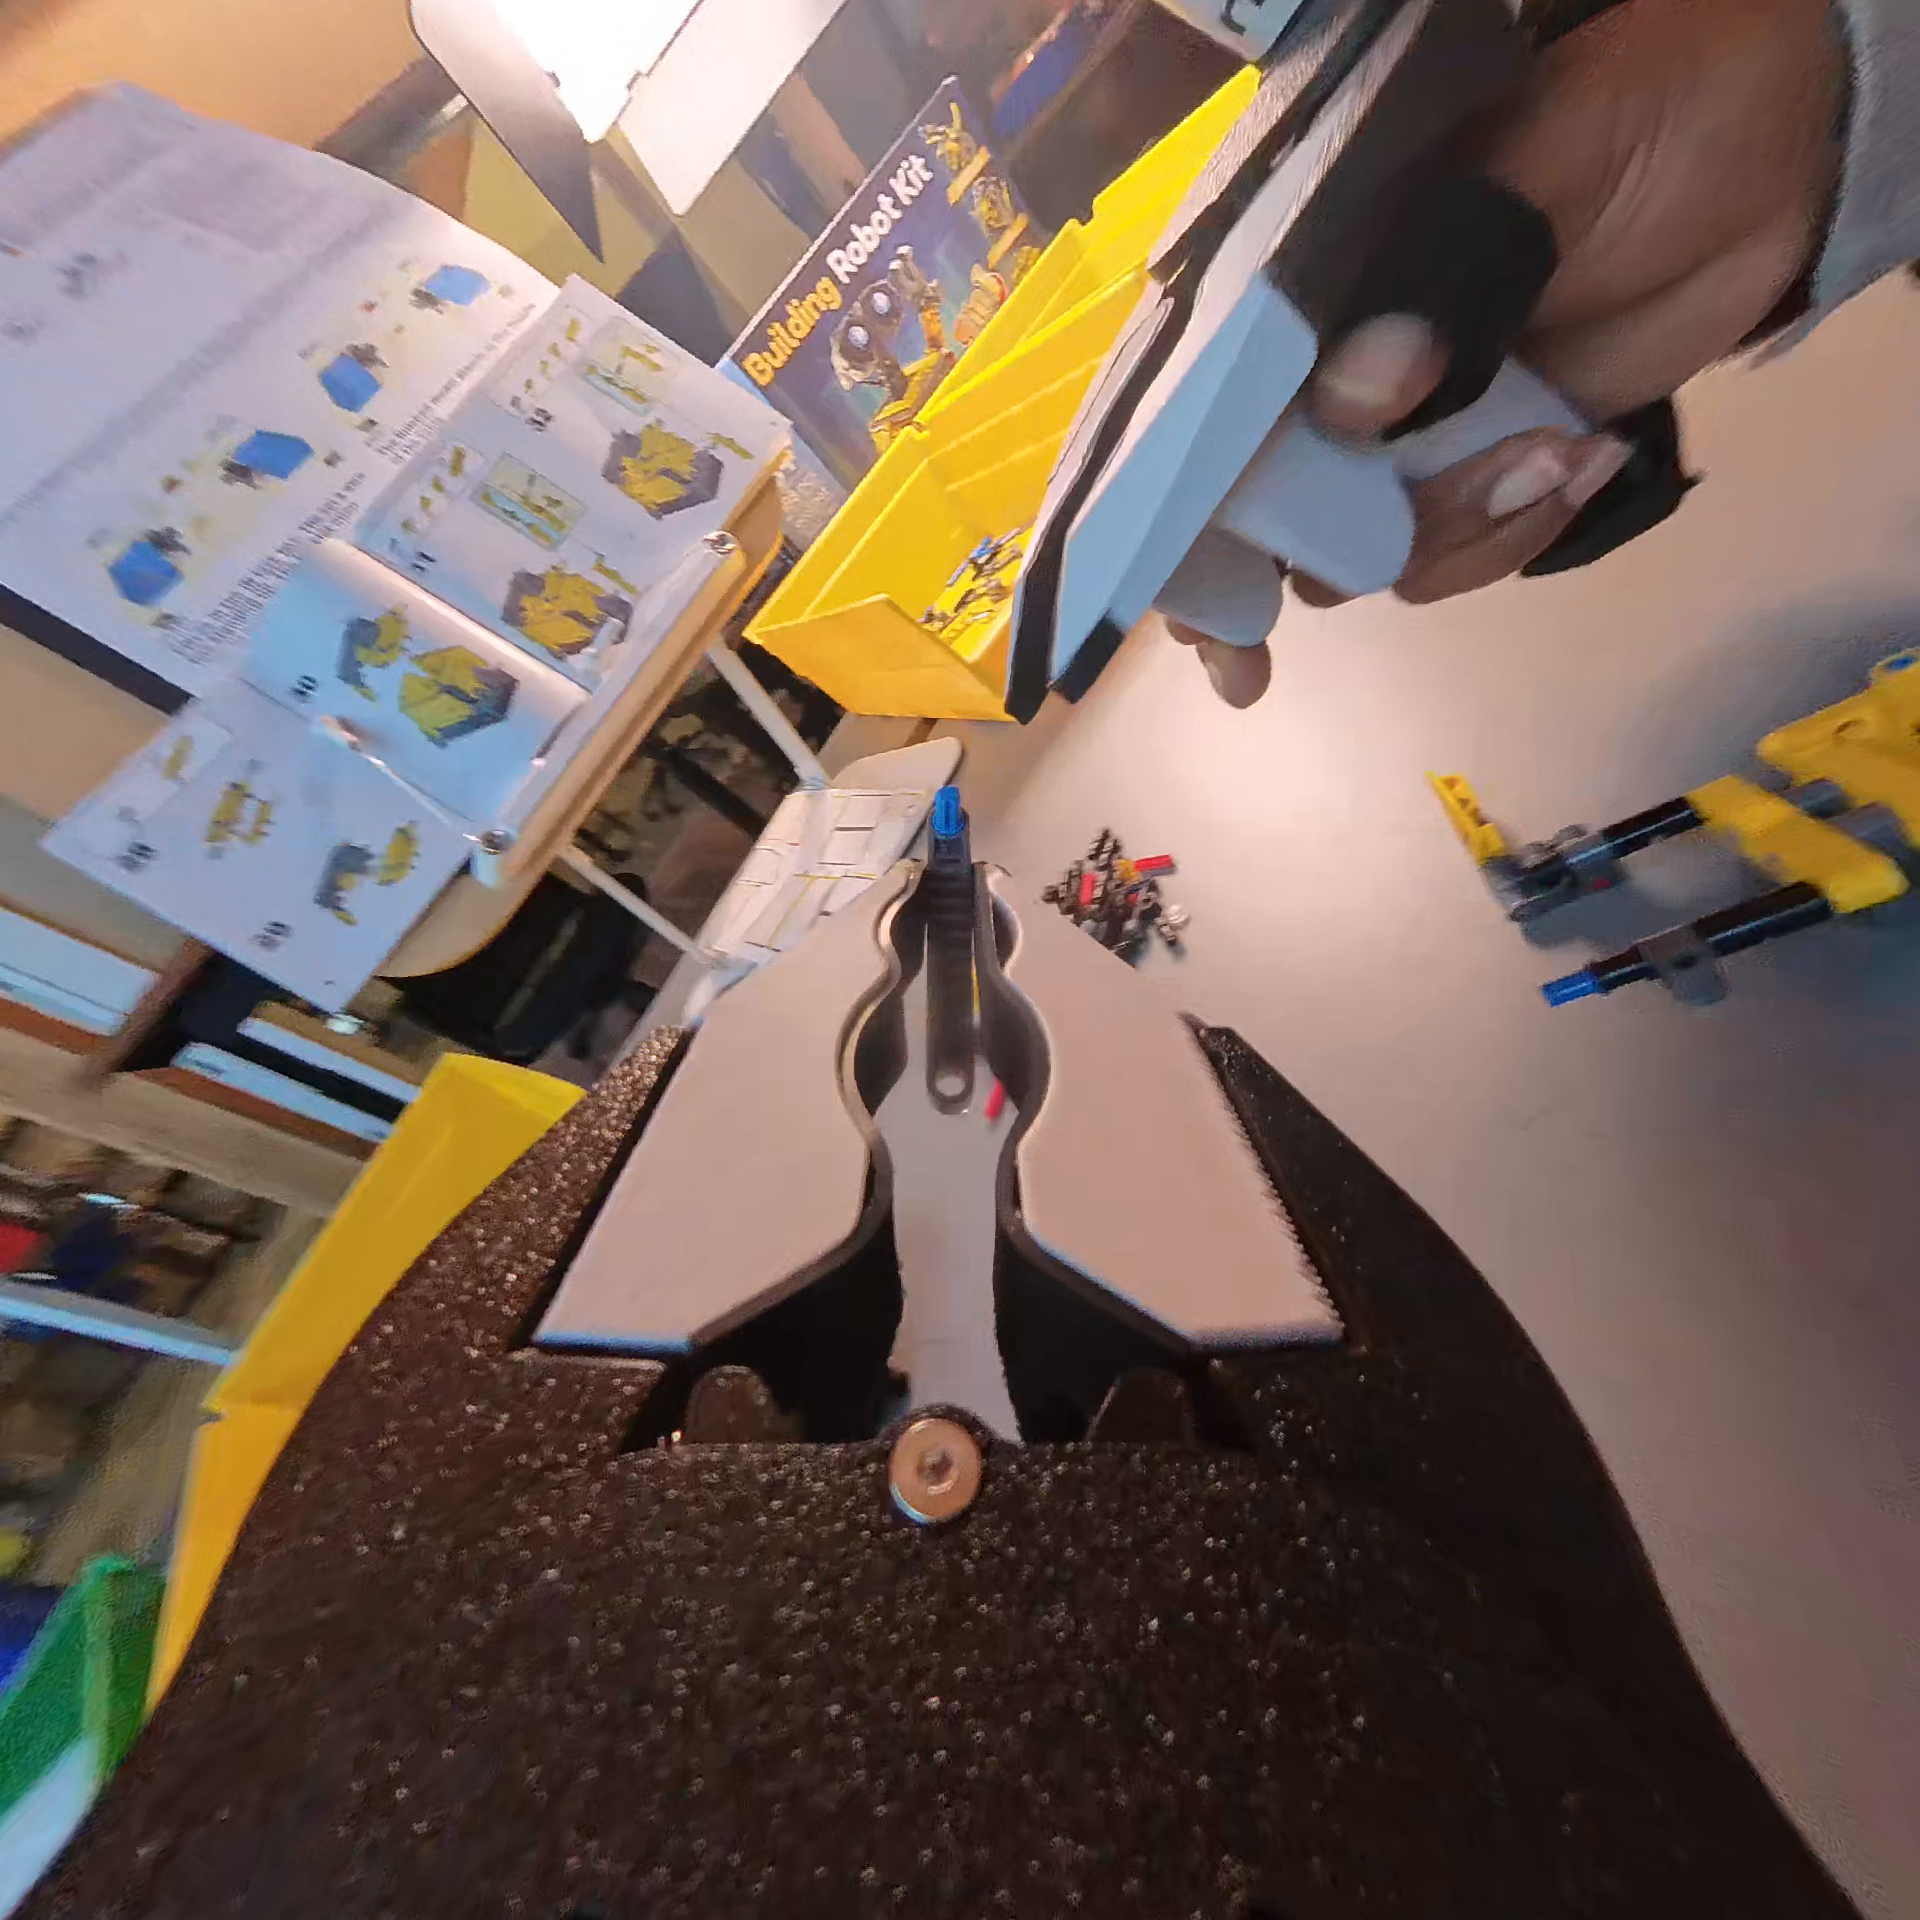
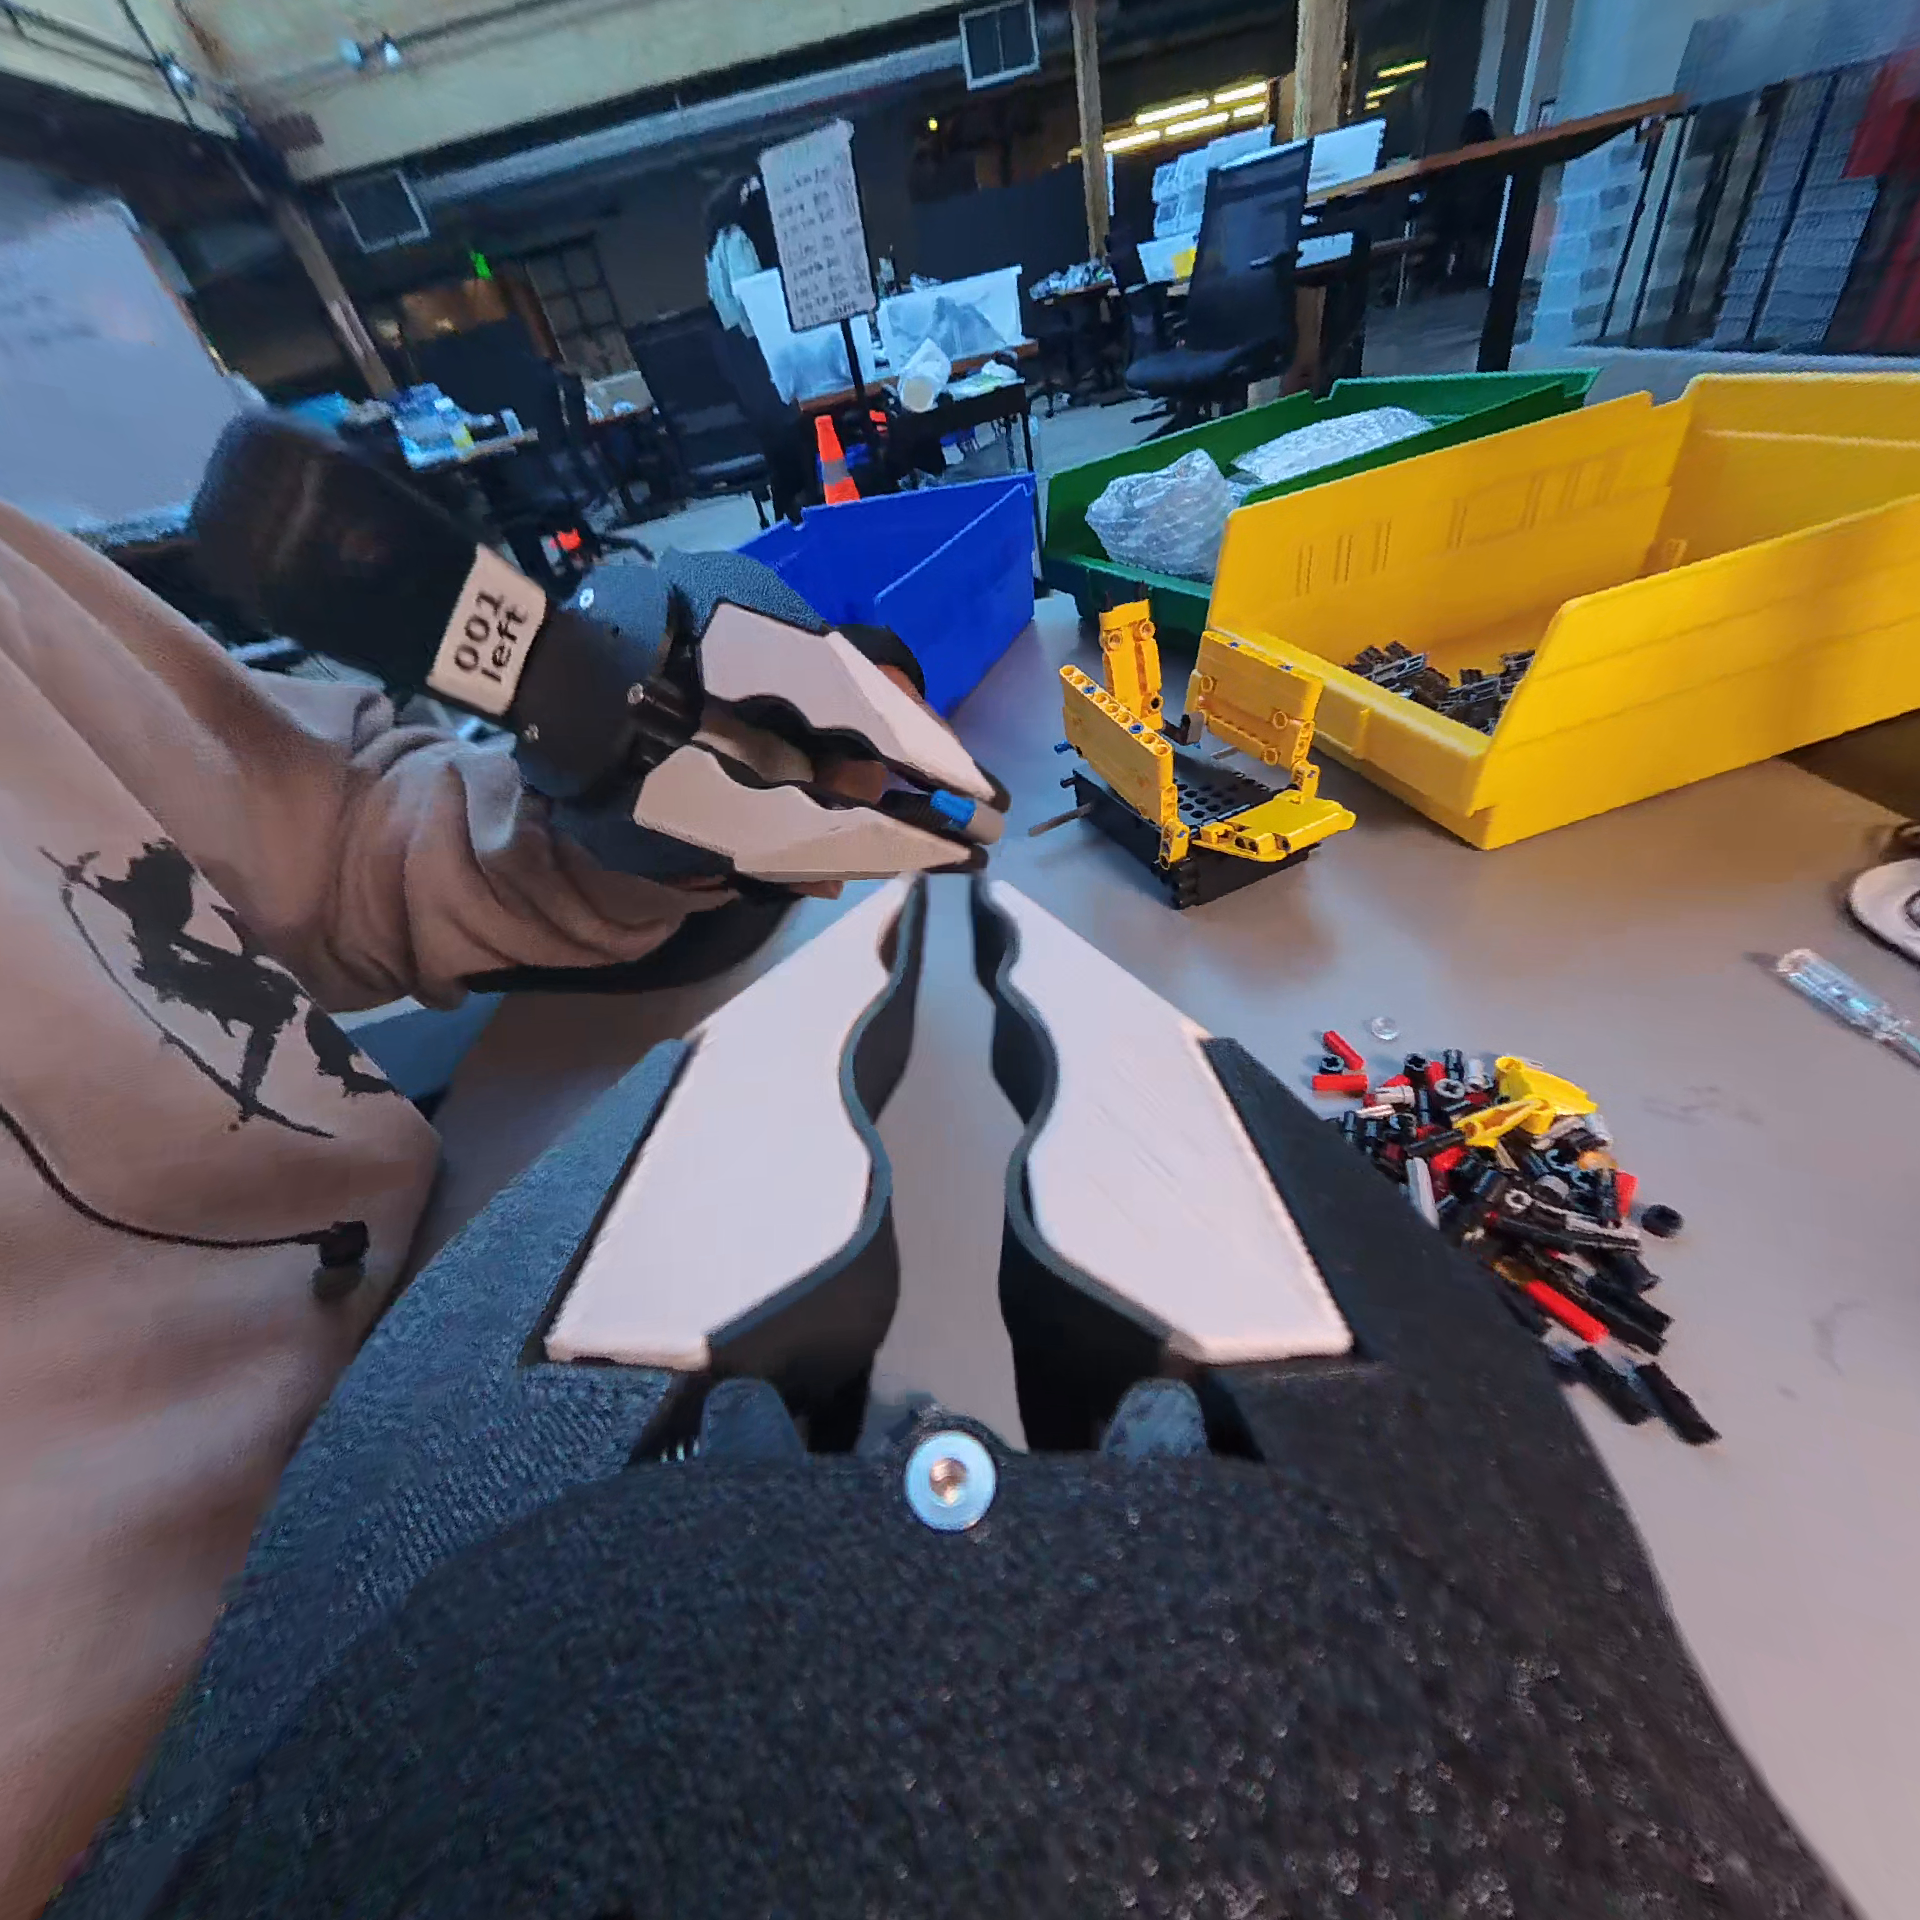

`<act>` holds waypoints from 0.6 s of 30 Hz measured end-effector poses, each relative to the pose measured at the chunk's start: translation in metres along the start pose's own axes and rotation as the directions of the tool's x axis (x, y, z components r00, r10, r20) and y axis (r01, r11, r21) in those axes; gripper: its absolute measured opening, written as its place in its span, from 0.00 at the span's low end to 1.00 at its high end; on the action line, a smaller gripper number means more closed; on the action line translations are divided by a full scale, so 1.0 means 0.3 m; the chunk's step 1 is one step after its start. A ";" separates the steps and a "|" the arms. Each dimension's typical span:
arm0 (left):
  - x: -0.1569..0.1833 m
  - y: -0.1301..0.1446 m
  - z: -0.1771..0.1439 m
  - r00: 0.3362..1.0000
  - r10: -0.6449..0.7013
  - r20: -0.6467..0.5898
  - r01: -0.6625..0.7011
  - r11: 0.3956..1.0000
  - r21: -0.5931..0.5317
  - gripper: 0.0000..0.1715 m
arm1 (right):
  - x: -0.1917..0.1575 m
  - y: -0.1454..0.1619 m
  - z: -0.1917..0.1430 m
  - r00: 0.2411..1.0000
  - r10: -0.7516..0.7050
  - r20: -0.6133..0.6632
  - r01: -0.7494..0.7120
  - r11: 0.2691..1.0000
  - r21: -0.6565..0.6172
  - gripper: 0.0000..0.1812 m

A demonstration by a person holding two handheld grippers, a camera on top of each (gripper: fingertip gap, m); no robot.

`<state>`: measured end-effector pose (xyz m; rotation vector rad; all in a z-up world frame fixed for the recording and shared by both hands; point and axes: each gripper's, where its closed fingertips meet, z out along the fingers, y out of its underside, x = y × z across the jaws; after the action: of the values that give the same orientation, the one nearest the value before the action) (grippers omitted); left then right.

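On the grey worktop (image 2: 1558, 935) ahead and to the right of the right gripper's fingers sits a yellow bin (image 2: 1558, 644) holding black parts, with a yellow-and-black brick model (image 2: 1195, 769) just beside it and a loose pile of small black, red and yellow pieces (image 2: 1496, 1174) nearer. The left gripper (image 1: 951, 883), raised above the worktop, has its fingers clamped on a slim black ribbed rod with a blue tip (image 1: 948, 831). The right gripper (image 2: 948, 894) holds nothing, its fingers a narrow gap apart, tips near the left one's.
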<state>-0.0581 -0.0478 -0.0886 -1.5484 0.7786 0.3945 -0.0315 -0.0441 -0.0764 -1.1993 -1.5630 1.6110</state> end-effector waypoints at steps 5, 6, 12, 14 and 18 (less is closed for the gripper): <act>0.037 -0.022 0.008 0.968 0.244 0.053 -0.243 0.970 -0.017 0.04 | -0.015 0.024 0.061 0.994 0.108 0.013 -0.108 0.994 -0.006 0.22; 0.048 -0.021 0.011 0.959 0.277 0.053 -0.276 0.961 -0.022 0.04 | -0.030 0.027 0.073 0.990 0.133 0.045 -0.132 0.991 -0.014 0.19; 0.087 -0.025 0.009 0.985 0.164 -0.045 -0.162 0.986 0.043 0.05 | -0.022 0.056 0.060 0.991 0.115 0.063 -0.110 0.991 -0.075 0.09; 0.129 -0.039 -0.002 0.967 -0.088 -0.241 0.112 0.990 0.088 0.10 | -0.039 0.055 0.036 0.995 0.018 0.100 -0.009 0.996 -0.094 0.09; 0.171 -0.121 -0.074 0.465 -0.570 -0.677 0.725 0.684 -0.079 0.18 | -0.083 0.060 -0.022 0.952 -0.242 0.187 0.269 0.954 -0.134 0.09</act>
<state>-0.0013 -0.0826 -0.0926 -1.6380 0.6367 -0.8689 -0.0121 -0.0656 -0.0884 -0.9097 -1.8989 1.4708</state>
